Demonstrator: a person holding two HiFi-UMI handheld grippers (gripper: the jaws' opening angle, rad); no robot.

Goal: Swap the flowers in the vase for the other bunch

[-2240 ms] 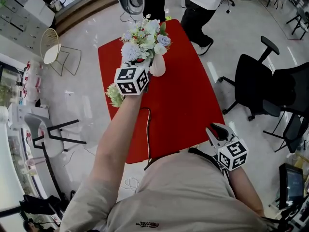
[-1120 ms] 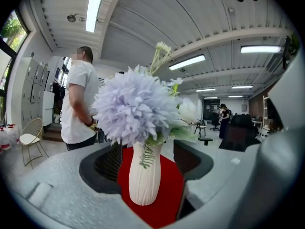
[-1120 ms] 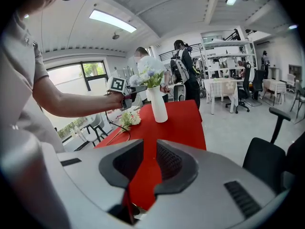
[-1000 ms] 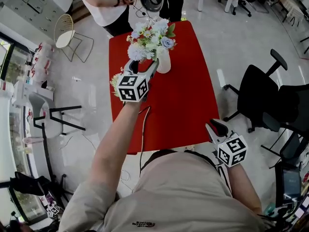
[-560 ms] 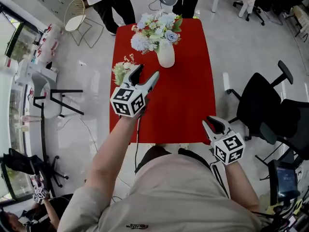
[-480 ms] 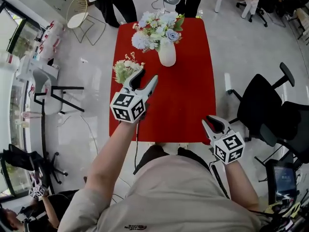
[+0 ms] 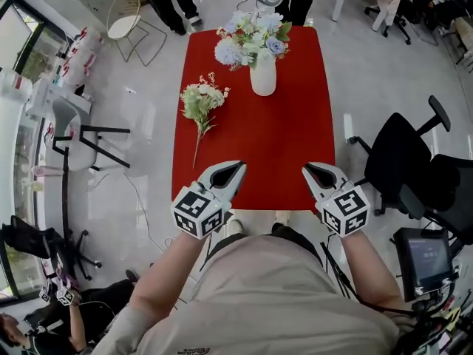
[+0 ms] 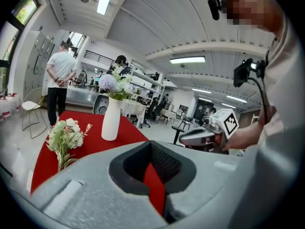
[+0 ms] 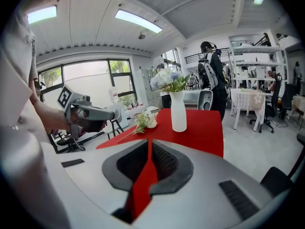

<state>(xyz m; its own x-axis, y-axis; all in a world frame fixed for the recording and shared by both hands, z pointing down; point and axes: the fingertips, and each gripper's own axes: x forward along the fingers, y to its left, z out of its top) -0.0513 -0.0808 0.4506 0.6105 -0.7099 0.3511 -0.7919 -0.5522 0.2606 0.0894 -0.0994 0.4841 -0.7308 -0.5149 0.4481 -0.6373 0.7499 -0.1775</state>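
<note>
A smooth white bottle-shaped vase (image 7: 263,80) stands at the top of the flat red table (image 7: 255,150), packed with pale blue and white blooms (image 7: 251,35). A cream, leafy spare bunch (image 7: 200,103) lies left of it. The left gripper (image 7: 238,168) and right gripper (image 7: 307,168), bottom centre, have just clenched empty.

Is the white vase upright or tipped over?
Upright: the white vase stands on its base on the red table, flowers rising from its mouth.

One red table (image 7: 295,146), one white vase (image 7: 263,80), two flower bunches (image 7: 251,35) (image 7: 201,100), and two grippers (image 7: 239,168) (image 7: 307,169).
</note>
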